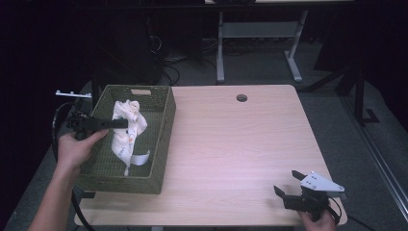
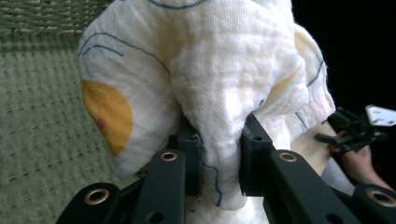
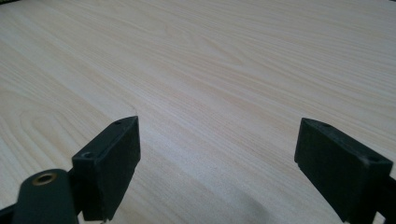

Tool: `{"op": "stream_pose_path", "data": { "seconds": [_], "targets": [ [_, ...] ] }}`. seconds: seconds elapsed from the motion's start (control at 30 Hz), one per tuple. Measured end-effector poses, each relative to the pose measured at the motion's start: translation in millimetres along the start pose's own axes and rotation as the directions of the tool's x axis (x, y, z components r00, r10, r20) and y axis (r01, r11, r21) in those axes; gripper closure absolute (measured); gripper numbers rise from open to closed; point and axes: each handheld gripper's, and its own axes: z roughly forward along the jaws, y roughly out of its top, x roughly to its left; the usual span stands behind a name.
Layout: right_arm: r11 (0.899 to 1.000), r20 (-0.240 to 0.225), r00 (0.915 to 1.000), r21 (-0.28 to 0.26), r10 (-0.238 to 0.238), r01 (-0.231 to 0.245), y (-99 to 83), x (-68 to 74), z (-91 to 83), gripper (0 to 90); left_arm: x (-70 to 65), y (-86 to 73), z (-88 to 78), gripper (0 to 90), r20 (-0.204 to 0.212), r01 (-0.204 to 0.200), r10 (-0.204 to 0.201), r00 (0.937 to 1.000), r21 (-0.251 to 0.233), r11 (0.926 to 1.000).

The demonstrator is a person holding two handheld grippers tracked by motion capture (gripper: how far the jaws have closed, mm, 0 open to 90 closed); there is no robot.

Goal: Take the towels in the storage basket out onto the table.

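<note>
Right gripper (image 1: 290, 186) idle near-right, jaws spread; left gripper (image 2: 219, 161) pinching cloth (image 2: 210, 70) over basket (image 1: 163, 115), next lift clear

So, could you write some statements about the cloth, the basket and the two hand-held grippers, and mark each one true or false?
1. The left hand-held gripper is shut on the white cloth. True.
2. The cloth lies on the bare table. False: it is held over the green woven basket.
3. The right hand-held gripper holds a cup. False: its jaws are open, with nothing between them.
4. The basket stands at the table's left side. True.
</note>
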Motion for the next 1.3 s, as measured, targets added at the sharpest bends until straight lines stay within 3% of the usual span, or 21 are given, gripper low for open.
{"op": "stream_pose_path", "data": {
  "seconds": [0.1,0.13,0.3,0.53,0.63,1.3],
  "targets": [
    [1.000,0.000,1.0000,-0.002,0.000,0.000,0.0,-0.1,-0.2,13.9,-2.8,3.6,-2.2,74.2,0.015,0.002,-0.002,0.9999,-0.004,1.0000],
    [1.000,0.001,1.0000,-0.002,-0.001,0.001,0.0,-0.2,-0.2,13.9,-5.1,6.1,-3.0,74.3,0.041,0.005,-0.005,0.9991,-0.013,0.9999],
    [1.000,0.003,1.0000,-0.008,-0.001,0.001,0.3,-0.4,-0.8,13.9,-12.4,11.8,-3.1,74.3,0.092,0.012,-0.009,0.9958,-0.038,0.9992],
    [1.000,0.006,1.0000,-0.010,0.001,-0.001,0.5,-0.2,-1.5,13.9,-26.1,20.2,2.7,74.2,0.130,0.003,0.002,0.9916,-0.038,0.9993],
    [1.000,0.005,1.0000,-0.010,0.000,0.000,0.6,-0.2,-1.5,13.9,-32.0,22.8,8.6,74.3,0.155,-0.008,0.013,0.9878,-0.029,0.9995],
    [1.000,0.003,1.0000,-0.017,-0.004,0.004,0.9,-0.7,-2.1,13.9,-60.1,31.8,65.7,74.2,0.214,-0.042,0.031,0.9763,0.048,0.9980]
  ]
}}
